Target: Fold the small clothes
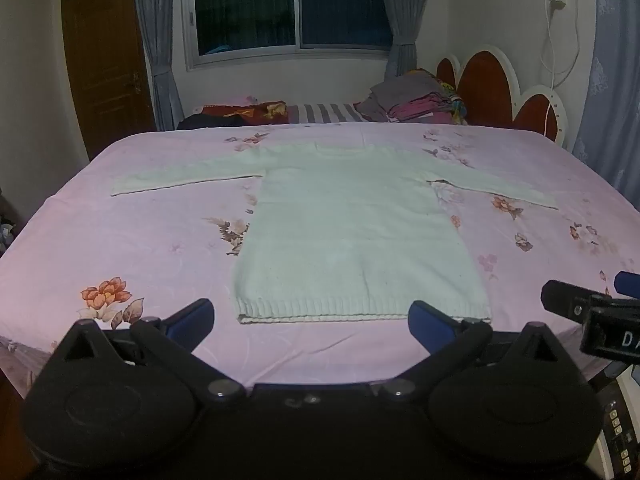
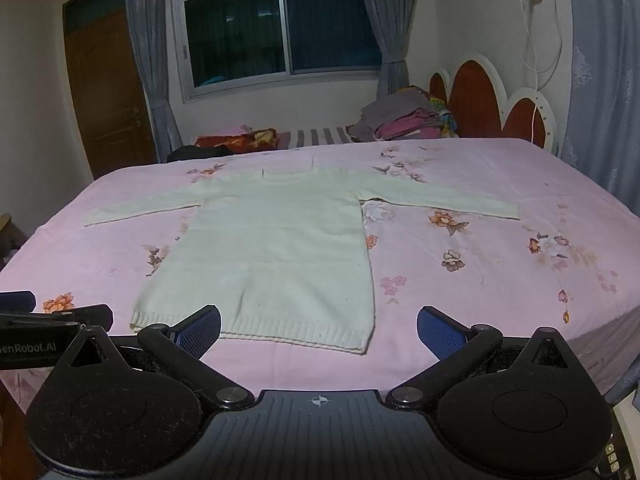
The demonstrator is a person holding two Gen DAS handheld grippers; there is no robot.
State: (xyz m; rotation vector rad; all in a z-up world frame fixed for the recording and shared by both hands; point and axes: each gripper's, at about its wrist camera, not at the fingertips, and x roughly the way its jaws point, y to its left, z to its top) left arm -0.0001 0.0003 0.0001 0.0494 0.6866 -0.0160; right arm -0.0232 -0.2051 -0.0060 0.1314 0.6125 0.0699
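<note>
The left gripper (image 1: pixel 311 316) is hovering with its jaws spread wide and holding nothing, its blue pads (image 1: pixel 192 317) sitting just short of the ribbed hem (image 1: pixel 360 313) of the pale sweater (image 1: pixel 352 232). The right gripper (image 2: pixel 319 327) is waiting the same way, jaws apart and empty, low over the near edge of the bed.

The sweater is lying flat and face up on the pink floral bedsheet (image 1: pixel 120 232), collar away from the grippers, both sleeves stretched out sideways. No fold looks started yet, so the step in hand is probably the first grasp. A clean start would be pinching one sleeve (image 2: pixel 440 200) near its cuff, taking only the knit and not the sheet beneath, then carrying it low across the body so the fabric is not dragging or bunching.

Bare sheet is surrounding the garment on every side, giving room to swing a sleeve inward. The pile of clothes (image 2: pixel 400 122) by the headboard (image 2: pixel 476 100) is sitting well apart.
</note>
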